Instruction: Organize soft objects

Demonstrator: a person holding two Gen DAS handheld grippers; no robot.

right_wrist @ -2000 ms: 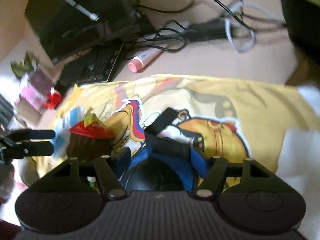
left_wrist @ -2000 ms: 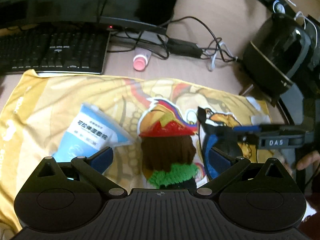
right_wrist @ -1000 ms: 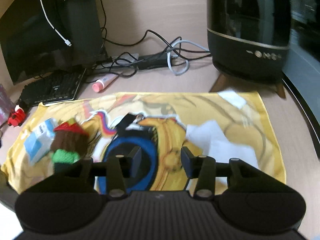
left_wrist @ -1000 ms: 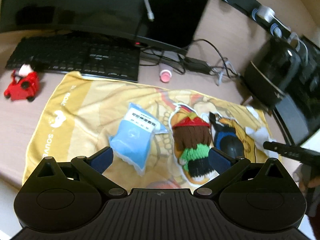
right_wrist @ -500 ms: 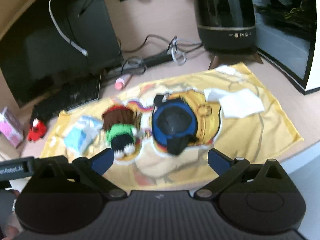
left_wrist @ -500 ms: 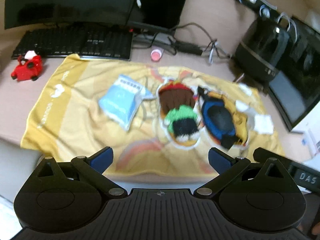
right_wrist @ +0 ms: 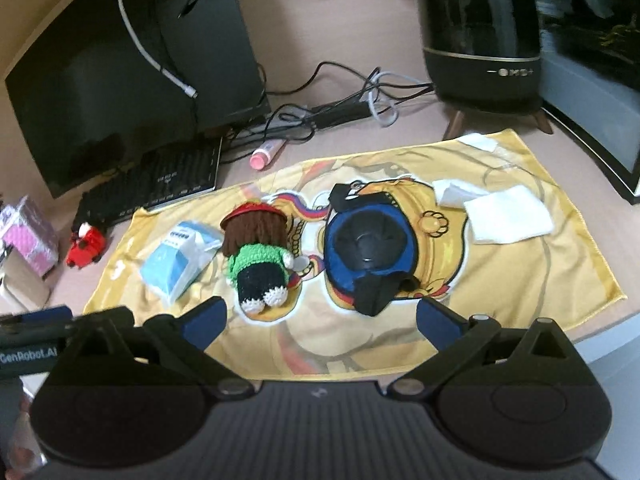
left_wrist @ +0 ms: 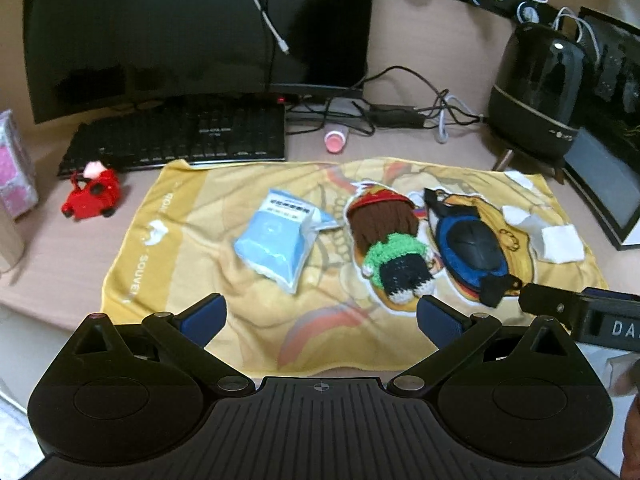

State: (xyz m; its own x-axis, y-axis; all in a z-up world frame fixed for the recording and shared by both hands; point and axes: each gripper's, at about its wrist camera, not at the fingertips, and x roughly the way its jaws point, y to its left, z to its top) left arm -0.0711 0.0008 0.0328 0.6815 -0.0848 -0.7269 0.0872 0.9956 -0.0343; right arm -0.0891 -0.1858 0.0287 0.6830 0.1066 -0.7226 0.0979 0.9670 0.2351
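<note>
A yellow printed towel (left_wrist: 192,248) (right_wrist: 540,272) lies flat on the desk. On it sit, in a row, a light blue soft packet (left_wrist: 280,238) (right_wrist: 178,258), a crocheted doll (left_wrist: 388,240) (right_wrist: 258,248) with brown hair, red hat and green top, and a blue and black cap (left_wrist: 470,248) (right_wrist: 366,252). White folded tissues (left_wrist: 560,242) (right_wrist: 506,218) lie at the towel's right end. My left gripper (left_wrist: 320,318) hangs open above the towel's near edge, holding nothing. My right gripper (right_wrist: 320,316) is open too, also back from the objects.
Behind the towel are a black keyboard (left_wrist: 180,136), a dark monitor (left_wrist: 192,28), tangled cables (left_wrist: 400,116), a pink-capped tube (left_wrist: 335,142) and a black round appliance (left_wrist: 536,88). A red toy car (left_wrist: 92,194) and a pink box (right_wrist: 28,234) sit at the left.
Both grippers have pulled back and up from the towel. The right gripper let go of the cap, which now lies beside the doll. Both sets of jaws stand wide.
</note>
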